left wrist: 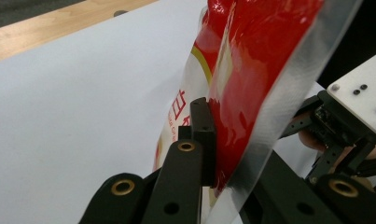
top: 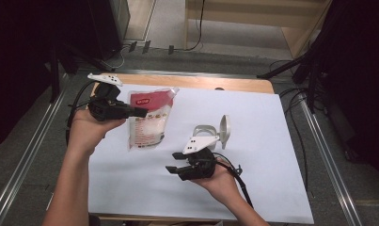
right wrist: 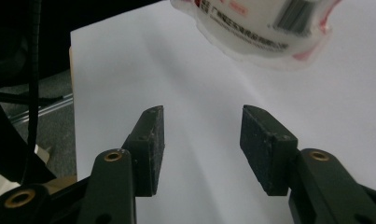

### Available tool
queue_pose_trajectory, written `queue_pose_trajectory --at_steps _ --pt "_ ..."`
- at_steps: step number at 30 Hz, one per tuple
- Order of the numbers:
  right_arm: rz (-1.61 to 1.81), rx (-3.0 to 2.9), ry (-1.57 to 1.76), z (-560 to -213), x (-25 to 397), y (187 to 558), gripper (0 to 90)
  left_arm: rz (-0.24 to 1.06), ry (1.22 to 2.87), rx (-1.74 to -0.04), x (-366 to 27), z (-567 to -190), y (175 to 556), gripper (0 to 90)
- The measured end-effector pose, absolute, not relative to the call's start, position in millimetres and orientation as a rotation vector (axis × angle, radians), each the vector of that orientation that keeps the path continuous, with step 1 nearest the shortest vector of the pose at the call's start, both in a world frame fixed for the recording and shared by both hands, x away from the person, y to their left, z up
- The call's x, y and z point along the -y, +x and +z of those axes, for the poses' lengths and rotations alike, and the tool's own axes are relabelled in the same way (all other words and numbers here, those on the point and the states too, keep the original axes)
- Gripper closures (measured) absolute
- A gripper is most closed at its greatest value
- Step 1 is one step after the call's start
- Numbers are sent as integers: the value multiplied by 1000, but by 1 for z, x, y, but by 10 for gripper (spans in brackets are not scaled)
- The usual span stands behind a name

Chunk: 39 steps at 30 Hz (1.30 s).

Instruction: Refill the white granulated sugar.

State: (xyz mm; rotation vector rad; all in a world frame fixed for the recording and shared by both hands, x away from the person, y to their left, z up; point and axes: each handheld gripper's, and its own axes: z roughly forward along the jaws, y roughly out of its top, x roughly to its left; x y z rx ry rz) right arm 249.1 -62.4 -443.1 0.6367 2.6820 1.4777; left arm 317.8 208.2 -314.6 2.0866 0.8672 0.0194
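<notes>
Pouch (top: 147, 120) pinched at its red top edge by left claw (top: 142, 112), probably to lift or steady it. Right claw (top: 174, 168) gapes empty, pouch just ahead, white container (top: 210, 134) behind on tabletop (top: 253, 188).

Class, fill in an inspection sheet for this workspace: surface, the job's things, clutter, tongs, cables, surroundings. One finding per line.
Surface: white sheet covering a wooden table.
Job's things: red-and-white plastic pouch, top edge lifted; white lidded plastic container, lid open.
Clutter: nothing seen.
Tongs: left tongs shut on the pouch's red top; right tongs open, holding nothing, above the sheet.
Cables: black cable trailing from the right tongs; more cables on the floor beyond the table.
Surroundings: grey floor, metal rails either side, dark stands, wooden furniture at the far end.
</notes>
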Motion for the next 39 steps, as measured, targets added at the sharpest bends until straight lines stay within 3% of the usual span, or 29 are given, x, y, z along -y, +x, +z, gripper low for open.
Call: queue_pose_trajectory --at_steps 11,39 --pt "1495 -2668 695 -456 32 258 504 -25 2081 -846 -205 -309 311 900" --pt "1462 -2465 894 -494 10 272 499 -112 2108 -844 -190 -306 307 900"
